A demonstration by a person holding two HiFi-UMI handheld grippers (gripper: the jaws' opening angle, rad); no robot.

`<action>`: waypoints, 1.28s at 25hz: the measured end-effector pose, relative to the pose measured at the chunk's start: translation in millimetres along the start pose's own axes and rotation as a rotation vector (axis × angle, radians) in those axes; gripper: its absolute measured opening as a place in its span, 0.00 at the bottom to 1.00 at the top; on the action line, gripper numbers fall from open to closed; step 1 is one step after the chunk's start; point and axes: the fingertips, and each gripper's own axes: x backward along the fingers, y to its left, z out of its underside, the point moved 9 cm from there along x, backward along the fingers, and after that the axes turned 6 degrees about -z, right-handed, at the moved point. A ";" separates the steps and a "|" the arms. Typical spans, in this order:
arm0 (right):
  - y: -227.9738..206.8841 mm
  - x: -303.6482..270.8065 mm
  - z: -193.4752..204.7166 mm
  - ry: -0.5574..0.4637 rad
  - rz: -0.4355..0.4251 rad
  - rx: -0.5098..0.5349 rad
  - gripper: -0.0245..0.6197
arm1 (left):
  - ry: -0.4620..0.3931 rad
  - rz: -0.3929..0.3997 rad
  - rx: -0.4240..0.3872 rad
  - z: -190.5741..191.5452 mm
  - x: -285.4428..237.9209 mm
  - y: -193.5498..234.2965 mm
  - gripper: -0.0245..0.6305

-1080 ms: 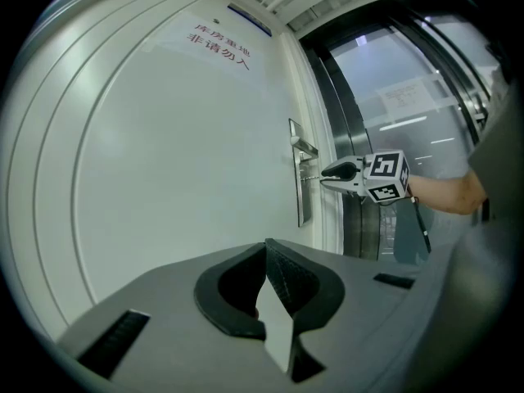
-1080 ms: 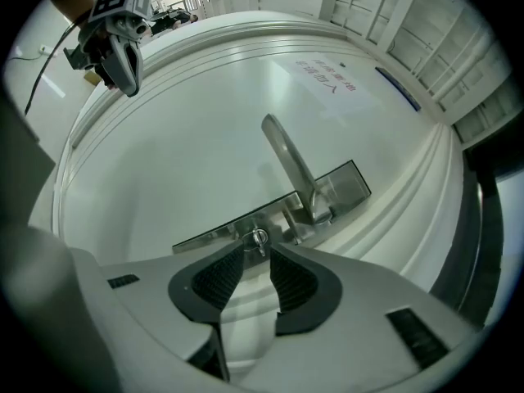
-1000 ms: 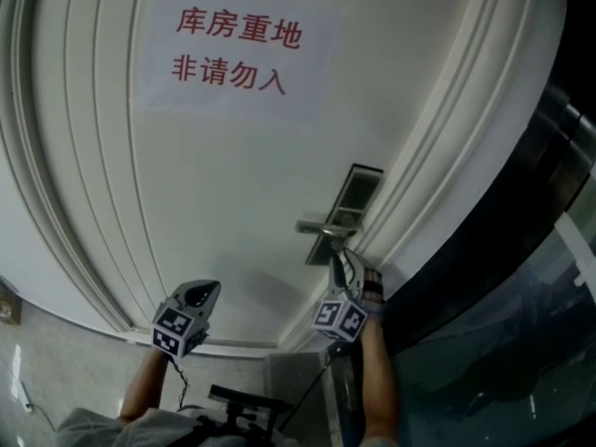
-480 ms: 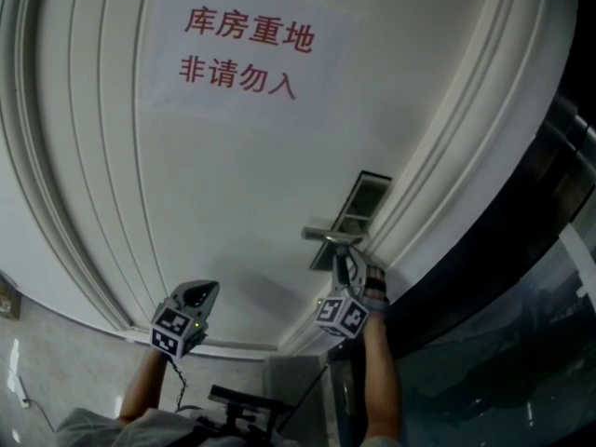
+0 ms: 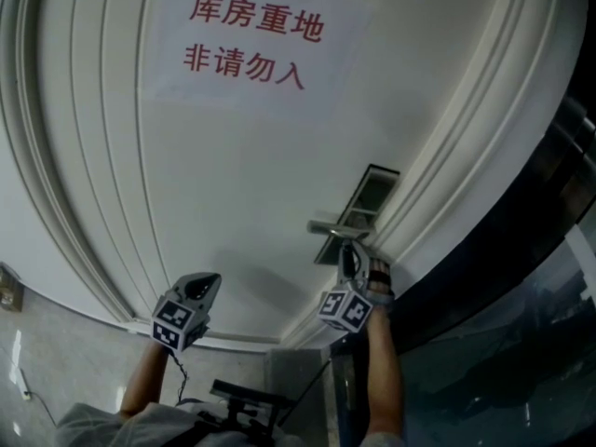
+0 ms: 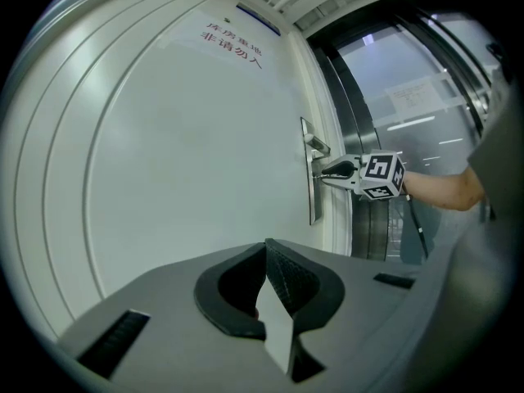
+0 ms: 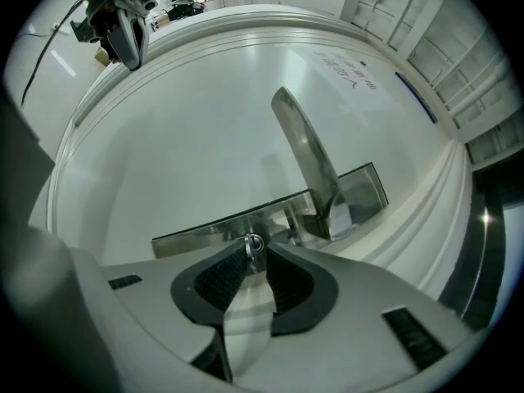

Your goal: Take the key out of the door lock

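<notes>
A white door carries a steel lock plate (image 7: 205, 232) with a lever handle (image 7: 303, 150) above the keyhole. The small metal key (image 7: 253, 244) sticks out of the plate. My right gripper (image 7: 255, 252) is at the lock (image 5: 346, 251). Its jaws have just been closing, and the key's head sits between the pads, which touch it on both sides. My left gripper (image 6: 266, 248) hangs lower left of the lock (image 5: 209, 281), away from the door and holding nothing, with its pads together at the tips. In the left gripper view, the right gripper (image 6: 325, 170) shows against the plate (image 6: 309, 195).
A paper sign with red characters (image 5: 247, 40) is stuck high on the door. Moulded frame ridges (image 5: 447, 147) run along the door's right edge, and dark glass panels (image 5: 521, 324) lie beyond them. The person's forearms reach up from the bottom of the head view.
The head view has drifted, so the sign and lock sit slightly lower and further right. Both grippers keep their places, the right one at the lock.
</notes>
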 end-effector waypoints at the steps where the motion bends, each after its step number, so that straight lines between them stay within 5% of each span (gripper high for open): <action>1: 0.6 -0.1 0.1 0.003 0.004 0.008 0.17 | 0.000 -0.001 0.002 0.3 0.2 0.2 0.04; 8: 7.7 -2.2 0.8 0.031 0.039 0.072 0.08 | 0.005 -0.007 0.001 3.6 1.9 1.0 0.04; 32: 7.8 -2.0 -3.6 0.085 0.011 0.182 0.07 | 0.001 -0.036 0.011 5.8 19.8 3.2 0.04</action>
